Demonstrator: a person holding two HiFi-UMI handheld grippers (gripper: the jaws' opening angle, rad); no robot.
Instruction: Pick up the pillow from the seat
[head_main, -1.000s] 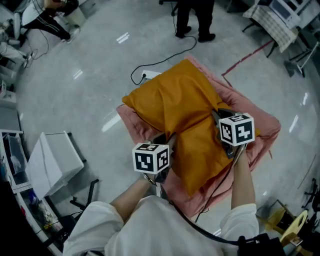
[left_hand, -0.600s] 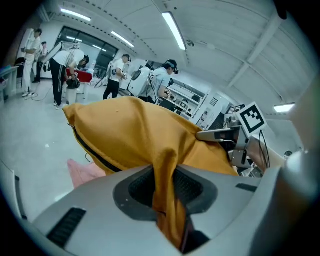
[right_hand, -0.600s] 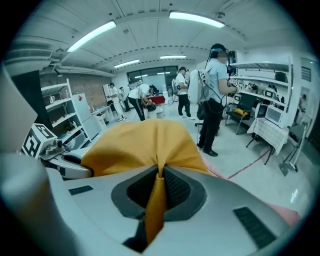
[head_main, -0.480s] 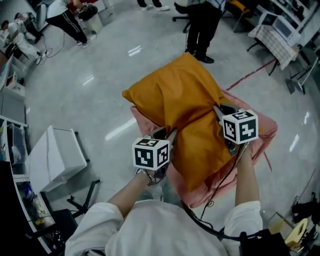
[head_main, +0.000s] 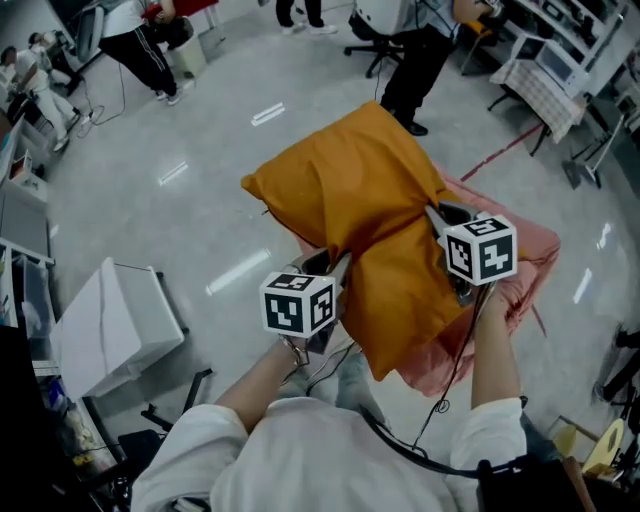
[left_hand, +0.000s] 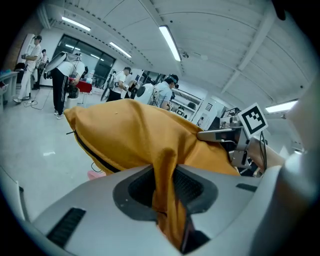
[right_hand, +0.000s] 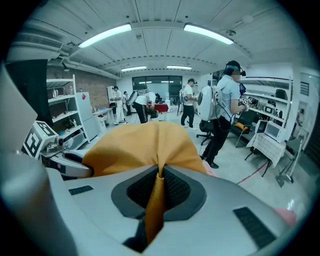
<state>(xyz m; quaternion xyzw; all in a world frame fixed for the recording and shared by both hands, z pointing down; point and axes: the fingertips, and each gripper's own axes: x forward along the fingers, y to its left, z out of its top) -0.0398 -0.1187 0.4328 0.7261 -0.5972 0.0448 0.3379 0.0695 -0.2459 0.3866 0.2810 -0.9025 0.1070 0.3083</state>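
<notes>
Here, the left gripper (head_main: 338, 268) is clamping its fingers (left_hand: 90, 200) on a fold of the orange pillow (head_main: 365, 200), and the right gripper (head_main: 437, 216) is pinching another fold tight. The pillow is hanging between them, over the pink-covered seat (head_main: 525, 255).

The left gripper (head_main: 335, 272) and right gripper (head_main: 437, 218) pinch an orange pillow (head_main: 365, 205) from opposite sides, holding it above a pink-covered seat (head_main: 525, 250); a white box (head_main: 115, 325) stands on the floor (head_main: 190, 215).
</notes>
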